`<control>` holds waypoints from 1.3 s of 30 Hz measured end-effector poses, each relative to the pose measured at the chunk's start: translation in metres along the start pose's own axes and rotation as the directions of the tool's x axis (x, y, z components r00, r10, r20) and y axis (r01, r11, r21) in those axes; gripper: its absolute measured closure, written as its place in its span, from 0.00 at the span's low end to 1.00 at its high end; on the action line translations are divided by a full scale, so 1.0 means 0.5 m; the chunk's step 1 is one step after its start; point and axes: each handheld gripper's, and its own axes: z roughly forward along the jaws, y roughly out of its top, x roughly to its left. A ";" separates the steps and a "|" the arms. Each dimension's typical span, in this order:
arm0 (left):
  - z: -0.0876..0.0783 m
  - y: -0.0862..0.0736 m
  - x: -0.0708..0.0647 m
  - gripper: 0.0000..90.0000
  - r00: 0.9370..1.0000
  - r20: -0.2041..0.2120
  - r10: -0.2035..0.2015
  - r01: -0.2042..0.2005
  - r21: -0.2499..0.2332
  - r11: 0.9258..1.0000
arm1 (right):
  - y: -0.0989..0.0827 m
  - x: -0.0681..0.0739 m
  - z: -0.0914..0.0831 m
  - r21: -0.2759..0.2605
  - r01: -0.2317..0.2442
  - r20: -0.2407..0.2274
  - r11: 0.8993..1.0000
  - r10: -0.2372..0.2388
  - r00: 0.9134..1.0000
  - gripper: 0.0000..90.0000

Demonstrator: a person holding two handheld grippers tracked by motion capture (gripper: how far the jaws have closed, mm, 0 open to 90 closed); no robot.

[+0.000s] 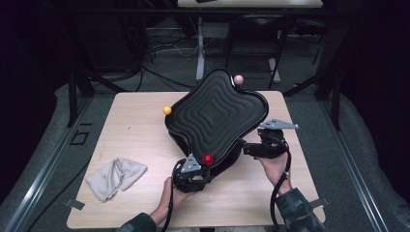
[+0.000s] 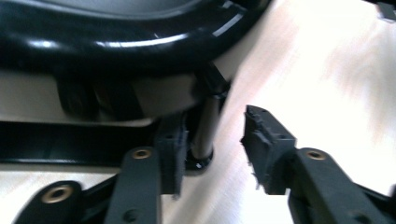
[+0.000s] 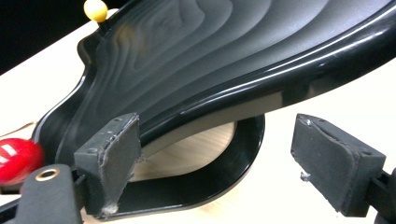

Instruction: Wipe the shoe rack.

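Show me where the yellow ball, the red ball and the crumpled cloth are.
Yellow ball [image 1: 167, 110], high view, its middle.
Red ball [image 1: 208, 158], high view, its top face.
Crumpled cloth [image 1: 115, 177], high view, middle of the folds.

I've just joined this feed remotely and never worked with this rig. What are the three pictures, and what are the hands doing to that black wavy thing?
A person at a table holds a two-jaw gripper in each hand. The high view looks down from above; the other two come from cameras riding on each gripper, looking along its black jaws.

On the table sit a black rippled tray, tilted on a black stand, and a crumpled cloth. Yellow, pink and red knobs sit at the tray's edges.

The left gripper is open around a thin metal post under the tray. The right gripper is open at the tray's rim. Neither holds anything.
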 end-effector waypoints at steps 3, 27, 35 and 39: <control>-0.024 -0.001 0.006 0.53 1.000 -0.010 -0.009 0.009 -0.001 1.000 | -0.001 0.017 -0.014 -0.002 0.022 -0.010 1.000 -0.022 1.000 0.16; -0.169 0.088 0.254 0.25 0.913 -0.377 -0.156 0.124 -0.108 0.986 | -0.029 0.225 0.073 0.093 0.244 -0.186 0.965 -0.224 0.957 0.64; -0.138 0.136 0.303 0.36 0.881 -0.447 -0.155 0.124 -0.100 0.987 | -0.042 0.205 0.056 0.091 0.253 -0.204 0.963 -0.231 0.951 0.66; -0.123 0.154 0.314 0.48 0.877 -0.459 -0.142 0.115 -0.087 0.990 | -0.045 0.196 0.047 0.098 0.258 -0.206 0.961 -0.234 0.950 0.66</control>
